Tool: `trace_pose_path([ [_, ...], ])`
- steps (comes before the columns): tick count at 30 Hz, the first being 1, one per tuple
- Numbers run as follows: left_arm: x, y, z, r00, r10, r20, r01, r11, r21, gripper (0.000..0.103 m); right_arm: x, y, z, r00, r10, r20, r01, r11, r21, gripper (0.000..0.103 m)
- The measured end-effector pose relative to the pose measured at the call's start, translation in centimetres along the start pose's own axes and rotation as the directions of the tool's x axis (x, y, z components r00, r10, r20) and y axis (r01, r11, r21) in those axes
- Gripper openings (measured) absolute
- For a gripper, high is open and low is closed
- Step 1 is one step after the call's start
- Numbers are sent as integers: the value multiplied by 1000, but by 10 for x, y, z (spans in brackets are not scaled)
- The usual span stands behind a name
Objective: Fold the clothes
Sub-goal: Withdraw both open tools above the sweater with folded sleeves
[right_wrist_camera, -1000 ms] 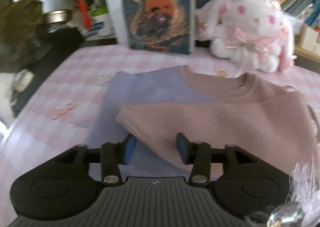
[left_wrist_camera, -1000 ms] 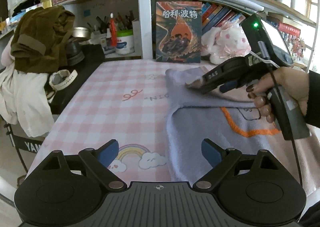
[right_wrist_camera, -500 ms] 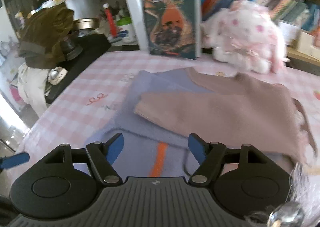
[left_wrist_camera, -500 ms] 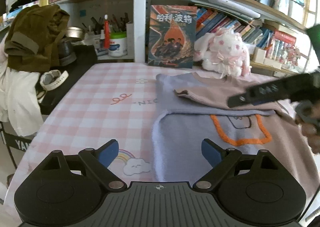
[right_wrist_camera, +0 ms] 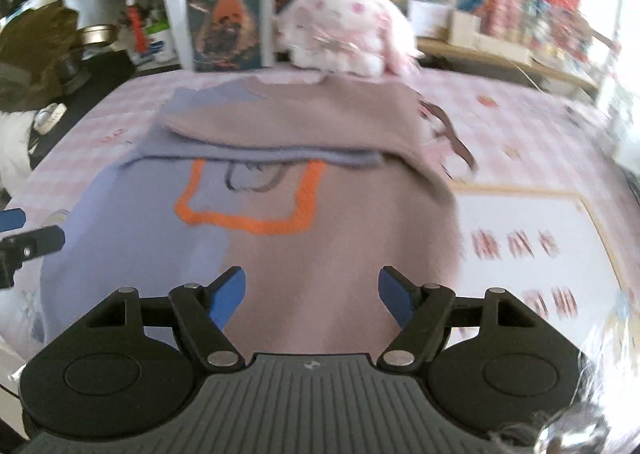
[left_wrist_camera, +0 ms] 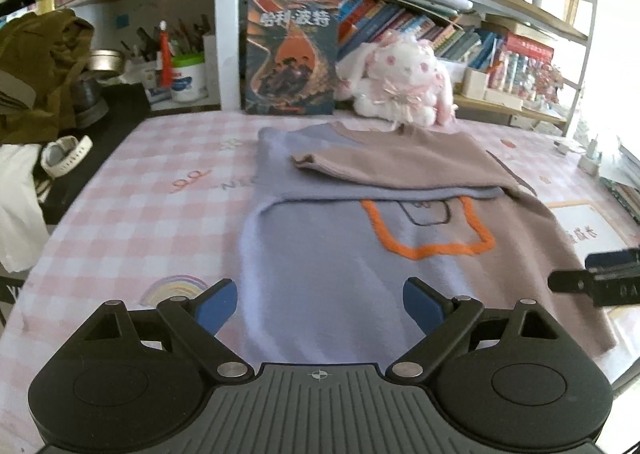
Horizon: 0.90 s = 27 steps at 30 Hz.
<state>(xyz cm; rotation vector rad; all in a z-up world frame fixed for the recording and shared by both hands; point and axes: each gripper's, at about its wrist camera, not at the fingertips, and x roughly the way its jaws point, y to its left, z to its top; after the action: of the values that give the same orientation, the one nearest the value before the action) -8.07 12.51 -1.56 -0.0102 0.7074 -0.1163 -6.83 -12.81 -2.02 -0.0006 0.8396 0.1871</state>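
The desk [left_wrist_camera: 120,222] with the pink checked cover held a sweater [left_wrist_camera: 340,254], half purple and half brown. It lay flat in the middle, its long way running from the near edge to the far edge. Both sleeves [left_wrist_camera: 384,170] were folded across its top. The left gripper [left_wrist_camera: 319,304] and right gripper [right_wrist_camera: 311,296] hung over its near hem, side by side, both wide apart and holding nothing.
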Motion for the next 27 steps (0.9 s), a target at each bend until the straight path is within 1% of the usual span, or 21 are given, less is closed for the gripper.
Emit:
trace_pose_path([
  [5, -5, -28, -3, 1000, 9, -16, -9, 999, 45, 92, -19, -15, -20, 1000, -21, 11, 21, 1000, 6, 73],
  [9, -13, -47, -6, 1000, -1, -21, 3, 998, 63, 92, -36, -28, -33, 999, -31, 20, 30, 999, 19, 73],
  [13, -22, -68, -15, 999, -3, -33, 6, 996, 87, 92, -51, -39, -49, 998, -52, 21, 52, 998, 21, 74],
  [16, -32, -80, -23, 999, 2, -34, 2, 994, 106, 92, -61, -47, -62, 998, -54, 14, 53, 998, 27, 74],
  [22, -49, -90, -47, 996, 30, -82, -22, 996, 90, 92, -77, -52, -87, 999, -36, -6, 36, 999, 30, 74],
  [27, -58, -85, -65, 991, 48, -127, -42, 998, 51, 92, -83, -49, -104, 999, -25, -31, 26, 999, 37, 74],
])
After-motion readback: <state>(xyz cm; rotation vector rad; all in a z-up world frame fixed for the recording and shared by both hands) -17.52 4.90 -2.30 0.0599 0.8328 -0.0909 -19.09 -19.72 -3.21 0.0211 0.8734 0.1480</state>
